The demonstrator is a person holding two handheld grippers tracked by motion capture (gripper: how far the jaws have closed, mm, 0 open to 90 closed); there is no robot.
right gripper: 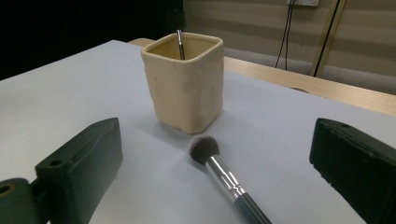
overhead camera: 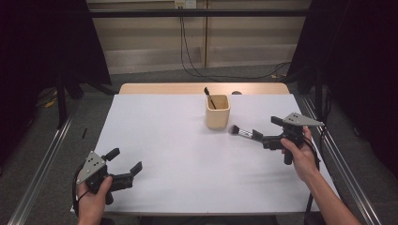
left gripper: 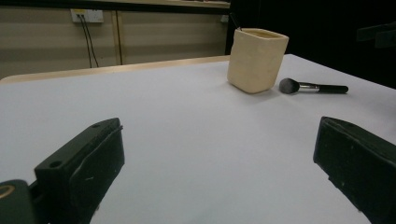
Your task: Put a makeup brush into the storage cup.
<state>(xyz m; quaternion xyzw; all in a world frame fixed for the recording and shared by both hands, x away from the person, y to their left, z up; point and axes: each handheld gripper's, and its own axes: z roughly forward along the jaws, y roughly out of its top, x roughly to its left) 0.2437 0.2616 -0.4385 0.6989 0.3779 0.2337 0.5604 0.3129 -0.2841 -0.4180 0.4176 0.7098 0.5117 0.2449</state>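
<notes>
Black brush lies beside cup
Right gripper fingers open astride it; close squarely on the handle

— What are those things the person has in each hand?

— Black pistol-grip tools. The left gripper and the right gripper each carry a grey three-cornered plate on top, dotted with small dark holes.

— And the jaws?

— Blocky, matte black, with a round hole near each base.

— Any wiring?

— A black cable trails from each. Forearms are bare, no sleeves.
</notes>
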